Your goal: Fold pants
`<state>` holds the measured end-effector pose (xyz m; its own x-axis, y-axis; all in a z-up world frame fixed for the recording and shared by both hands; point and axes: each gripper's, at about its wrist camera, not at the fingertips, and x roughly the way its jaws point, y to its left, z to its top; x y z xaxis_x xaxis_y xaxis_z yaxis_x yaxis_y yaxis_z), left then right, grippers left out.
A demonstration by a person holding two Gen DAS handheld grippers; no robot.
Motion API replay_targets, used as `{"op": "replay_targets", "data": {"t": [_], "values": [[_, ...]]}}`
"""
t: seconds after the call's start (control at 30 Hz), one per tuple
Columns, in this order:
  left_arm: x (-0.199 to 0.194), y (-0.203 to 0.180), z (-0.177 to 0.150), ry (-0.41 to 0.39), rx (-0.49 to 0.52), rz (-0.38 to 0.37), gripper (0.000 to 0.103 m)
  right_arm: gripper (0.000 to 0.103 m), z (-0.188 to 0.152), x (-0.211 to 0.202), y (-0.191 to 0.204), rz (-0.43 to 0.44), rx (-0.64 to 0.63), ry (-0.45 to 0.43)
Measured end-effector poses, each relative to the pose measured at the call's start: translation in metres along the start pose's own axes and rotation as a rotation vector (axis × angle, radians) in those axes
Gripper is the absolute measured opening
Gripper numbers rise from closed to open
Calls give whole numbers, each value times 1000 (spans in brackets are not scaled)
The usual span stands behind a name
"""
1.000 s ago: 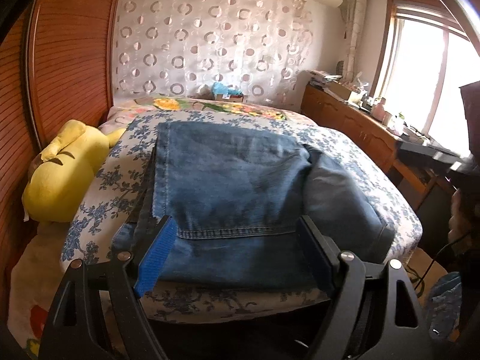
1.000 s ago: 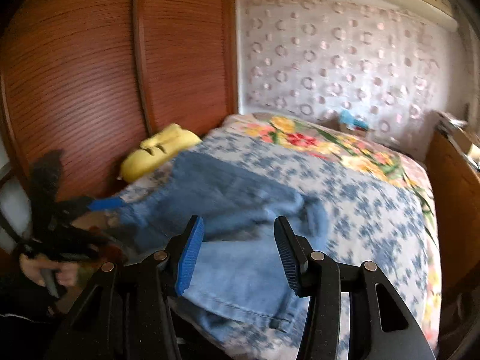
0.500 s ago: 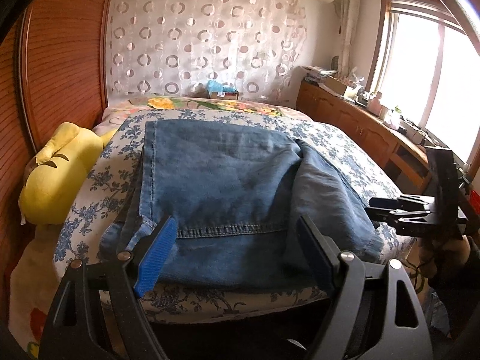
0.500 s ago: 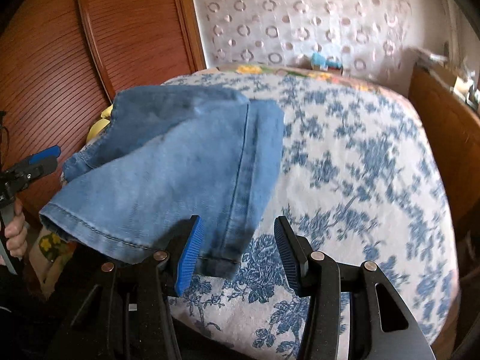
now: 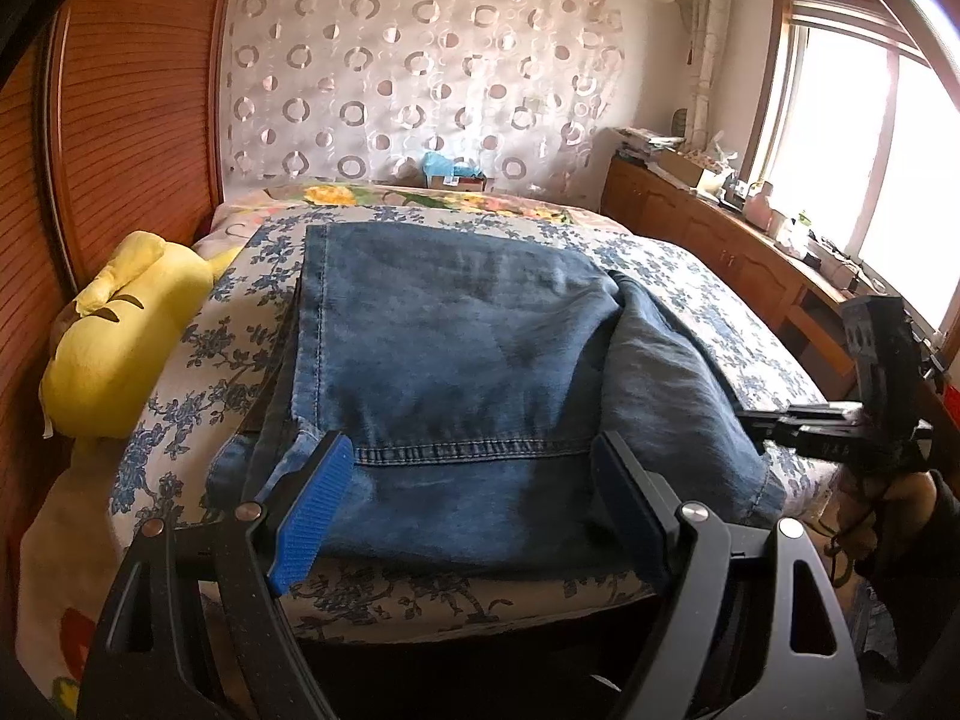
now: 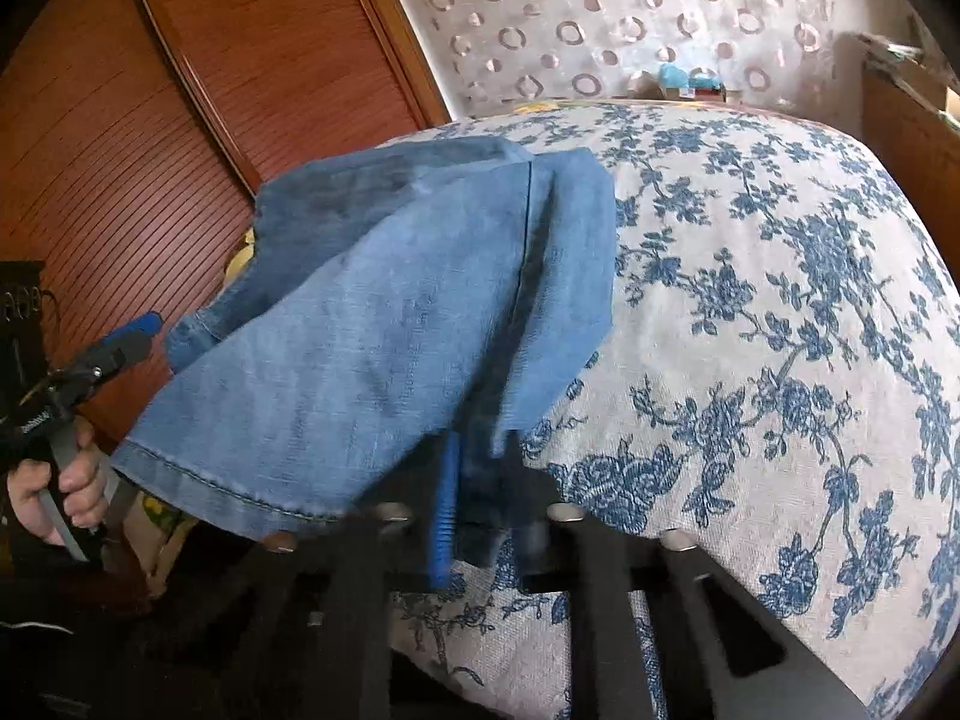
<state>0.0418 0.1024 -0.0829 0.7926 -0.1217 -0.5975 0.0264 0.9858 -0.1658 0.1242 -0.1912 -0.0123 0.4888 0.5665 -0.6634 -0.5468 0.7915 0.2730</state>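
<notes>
The pants (image 5: 468, 360), blue denim, lie partly folded on the bed (image 5: 708, 300), which wears a white cover printed with blue flowers. In the left wrist view a hemmed edge with double stitching runs across the top layer near the foot of the bed, and a darker fold drapes off to the right side.

The left tool (image 5: 474, 498) hovers at the near edge of the bed with its fingers spread wide, one with a blue ribbed pad, the other black, and nothing between them. The denim lies just beyond its tips.

The right tool (image 6: 480, 480) is closed on a corner of the pants at the bed's edge. The blue pad and the black finger pinch a bunch of denim between them, though that part is blurred. From that view the cloth fans away up and to the left across the cover.

A yellow plush toy (image 5: 120, 336) rests against the left side of the bed, beside a reddish wooden slatted wall (image 5: 132, 120). A curtain with a ring pattern (image 5: 420, 78) hangs behind the bed. A wooden cabinet (image 5: 720, 246) under the window carries small clutter.

White lettering shows on the left tool's handle in the right wrist view, but it is too small to read.
</notes>
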Motion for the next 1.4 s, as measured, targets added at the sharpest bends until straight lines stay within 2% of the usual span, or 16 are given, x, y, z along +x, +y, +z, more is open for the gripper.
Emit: {"op": "replay_targets", "data": {"t": [0.2, 0.4, 0.5, 0.73, 1.0, 1.03, 1.1, 1.13, 1.17, 1.4], "values": [[-5, 9, 0, -16, -20, 7, 82, 9, 28, -18, 15, 0, -59, -77], [-12, 23, 0, -37, -46, 18, 82, 9, 79, -23, 60, 10, -217, -132], [-13, 31, 0, -42, -60, 26, 82, 9, 102, -7, 82, 23, -286, -135], [-16, 47, -2, -47, -80, 36, 82, 8, 148, 46, 113, 25, -356, -105], [-11, 52, -5, -36, -88, 38, 82, 9, 181, 89, 136, -20, -361, -46], [-10, 53, -6, -32, -87, 38, 82, 11, 182, 95, 134, -23, -356, -43], [-9, 52, -6, -27, -83, 38, 82, 26, 183, 94, 142, -25, -340, -40], [-8, 51, -6, -24, -80, 40, 82, 37, 183, 95, 141, -23, -331, -42], [-6, 51, -6, -21, -78, 42, 82, 42, 182, 91, 143, -18, -324, -46], [7, 45, -3, -3, -60, 50, 82, 44, 168, 63, 133, -33, -326, -87]]}}
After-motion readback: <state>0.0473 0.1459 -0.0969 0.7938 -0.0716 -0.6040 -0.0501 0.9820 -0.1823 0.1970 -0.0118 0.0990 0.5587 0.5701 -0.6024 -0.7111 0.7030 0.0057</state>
